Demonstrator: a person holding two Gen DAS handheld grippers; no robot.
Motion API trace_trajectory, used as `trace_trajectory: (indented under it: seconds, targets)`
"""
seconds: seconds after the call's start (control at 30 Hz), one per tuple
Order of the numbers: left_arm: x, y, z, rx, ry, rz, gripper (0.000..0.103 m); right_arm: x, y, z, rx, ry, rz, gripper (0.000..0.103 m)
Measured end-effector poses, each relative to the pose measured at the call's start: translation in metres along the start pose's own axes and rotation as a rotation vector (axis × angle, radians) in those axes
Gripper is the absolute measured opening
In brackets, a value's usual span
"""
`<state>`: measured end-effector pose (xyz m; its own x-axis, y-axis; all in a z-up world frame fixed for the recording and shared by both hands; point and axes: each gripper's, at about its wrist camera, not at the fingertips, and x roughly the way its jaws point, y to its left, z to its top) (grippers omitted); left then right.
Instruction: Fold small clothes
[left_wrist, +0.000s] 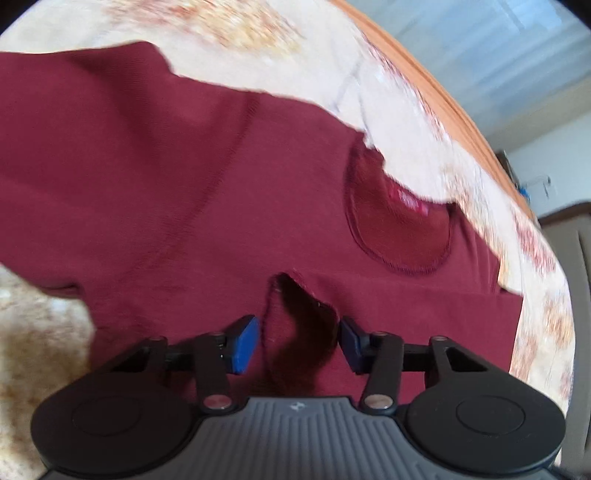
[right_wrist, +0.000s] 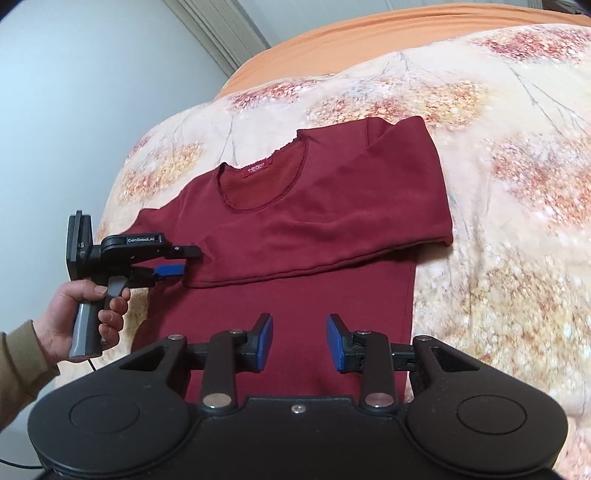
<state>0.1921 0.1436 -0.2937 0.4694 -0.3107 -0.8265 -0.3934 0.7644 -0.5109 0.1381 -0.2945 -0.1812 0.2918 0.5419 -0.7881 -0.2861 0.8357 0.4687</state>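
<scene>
Left gripper (right_wrist: 186, 260), held in the person's left hand (right_wrist: 79, 321), sits at the shirt's (right_wrist: 295, 229) left edge with its jaws apart; a fold of sleeve cuff (left_wrist: 295, 332) lies between the blue pads (left_wrist: 245, 343) without being pinched. Right gripper (right_wrist: 300, 341) hangs over the lower hem, jaws spread wide and holding nothing. Maroon and long-sleeved, the shirt lies flat on a floral blanket (right_wrist: 517, 184), neck (red label (right_wrist: 258, 168) showing) toward the orange sheet (right_wrist: 332, 44), one sleeve folded across the chest.
</scene>
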Motion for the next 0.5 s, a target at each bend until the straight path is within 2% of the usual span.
trace_trajectory:
  seconds: [0.1,0.23,0.3,0.37,0.4,0.43,0.47,0.5]
  targets:
    - [0.004,0.005,0.001,0.0,0.029,-0.003,0.054,0.001,0.003,0.001,0.0,-0.006,0.015,0.036]
    - [0.021,0.003,0.005,0.016,0.06,-0.015,0.059,0.0,0.008,0.006,-0.008,-0.012,0.029,0.036]
    - [0.025,0.007,0.004,-0.007,0.061,-0.04,0.063,-0.002,0.011,0.008,-0.01,-0.021,0.033,0.036]
    - [0.026,0.014,0.003,-0.042,0.052,-0.065,0.063,-0.004,0.012,0.009,-0.01,-0.027,0.028,0.036]
    - [0.023,0.019,0.001,-0.052,0.044,-0.074,0.06,-0.005,0.011,0.009,-0.008,-0.03,0.025,0.036]
    - [0.02,0.02,0.001,-0.059,0.038,-0.067,0.042,-0.005,0.01,0.01,-0.004,-0.031,0.021,0.036]
    - [0.016,0.022,0.001,-0.058,0.035,-0.056,0.018,-0.006,0.009,0.01,0.0,-0.033,0.018,0.036]
    - [0.011,0.021,0.0,-0.055,0.03,-0.051,0.012,-0.007,0.008,0.01,0.003,-0.035,0.017,0.036]
